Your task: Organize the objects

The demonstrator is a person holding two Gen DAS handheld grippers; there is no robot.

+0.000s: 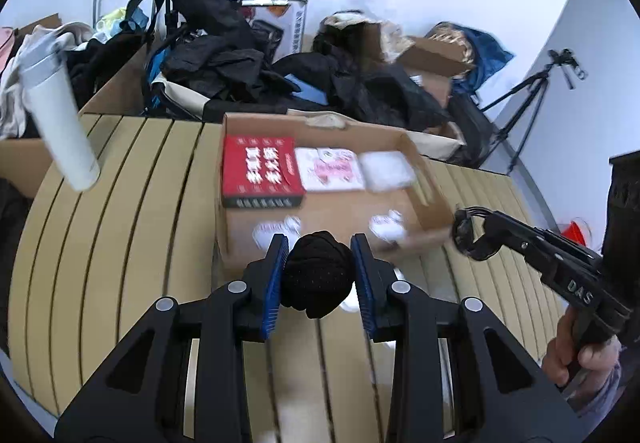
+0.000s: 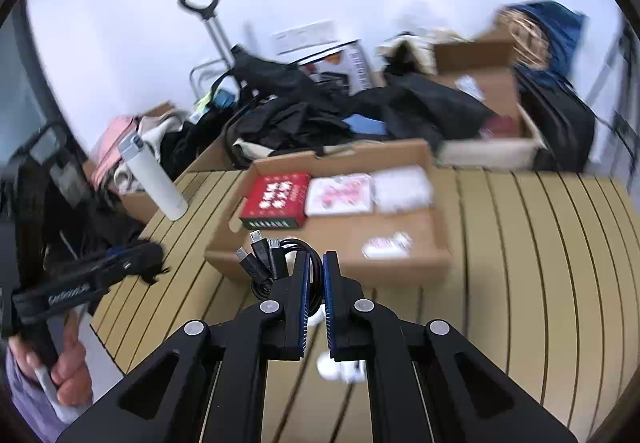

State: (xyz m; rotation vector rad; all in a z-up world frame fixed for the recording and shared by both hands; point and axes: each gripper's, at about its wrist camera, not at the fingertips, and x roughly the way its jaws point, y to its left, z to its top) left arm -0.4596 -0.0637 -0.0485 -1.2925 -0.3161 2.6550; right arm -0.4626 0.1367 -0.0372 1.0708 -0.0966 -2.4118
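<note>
Blue-padded fingers [image 1: 277, 283] of the left gripper [image 1: 320, 275] are clamped on a black knitted ball [image 1: 320, 275], pads pressed against both of its sides; ball held above the counter [image 1: 120, 227], just in front of the cardboard box [image 1: 320, 211]. The right gripper [image 2: 316, 283] has its fingers [image 2: 302, 299] nearly closed on a coiled black cable [image 2: 276, 263], only a narrow slit left between the pads; several USB plugs [image 2: 256, 243] stick up from the bundle, at the near wall of the box.

Cardboard box: shallow, open-topped, resting on the slatted tan counter. Inside, along the far wall of the box: a red packet [image 1: 260, 175], a pink-and-white packet [image 1: 330, 169], a white packet [image 1: 386, 171], side by side and touching. Near the front wall of the box: small white items [image 1: 386, 227], blurred, identity cannot be told.

Small white object [image 2: 340, 369] on the counter, in front of the box, partly hidden by the right fingers.

White bottle [image 1: 60, 115] stands on the counter, well apart from the box, to its left.

Behind the box, beyond the counter edge: heap of dark clothing [image 1: 224, 59], further cardboard cartons [image 1: 432, 63], a tripod [image 1: 532, 99].
</note>
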